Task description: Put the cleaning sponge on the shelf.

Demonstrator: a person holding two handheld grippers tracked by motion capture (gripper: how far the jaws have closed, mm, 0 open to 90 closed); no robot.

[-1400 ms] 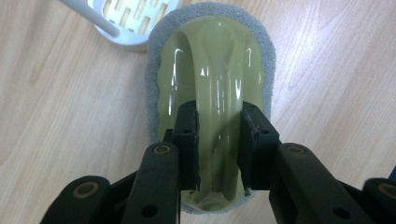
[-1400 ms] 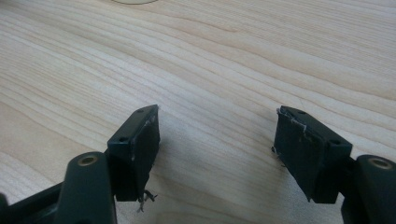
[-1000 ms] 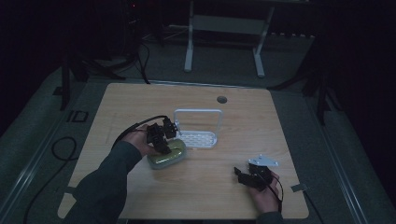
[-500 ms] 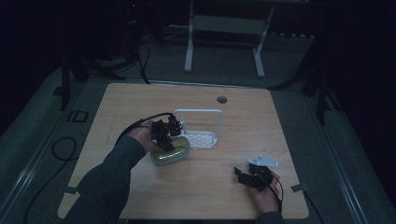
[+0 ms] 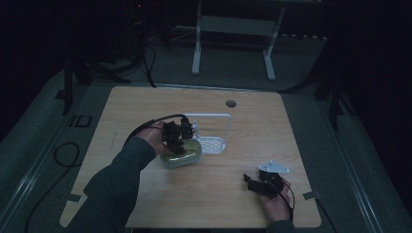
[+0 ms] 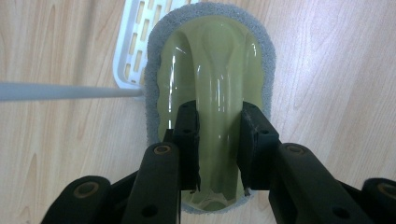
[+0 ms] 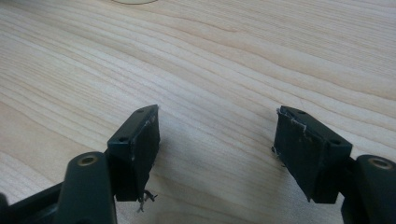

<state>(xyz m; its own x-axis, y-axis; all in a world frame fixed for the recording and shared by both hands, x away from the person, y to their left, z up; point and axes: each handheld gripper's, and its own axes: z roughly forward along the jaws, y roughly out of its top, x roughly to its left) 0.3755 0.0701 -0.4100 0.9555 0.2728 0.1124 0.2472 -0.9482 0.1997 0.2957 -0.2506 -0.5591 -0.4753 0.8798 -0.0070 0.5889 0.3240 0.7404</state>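
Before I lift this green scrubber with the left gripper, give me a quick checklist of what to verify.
1. Left gripper jaws on both sides of the scrubber's raised handle: ok.
2. Pads pressing firmly on it: cannot tell.
3. Scrubber free of the white rack: not ok; its pad overlaps the rack's slotted tray.
4. Right gripper open, holding nothing: ok.
5. Right gripper well apart from the scrubber on the table: ok.

In the left gripper view, the near end of the scrubber (image 6: 212,70) hides under the black jaws at 6 o'clock. The white tray (image 6: 135,42) is cut off at 12 o'clock. In the high view, the person's arm (image 5: 114,184) runs off at 7 o'clock.
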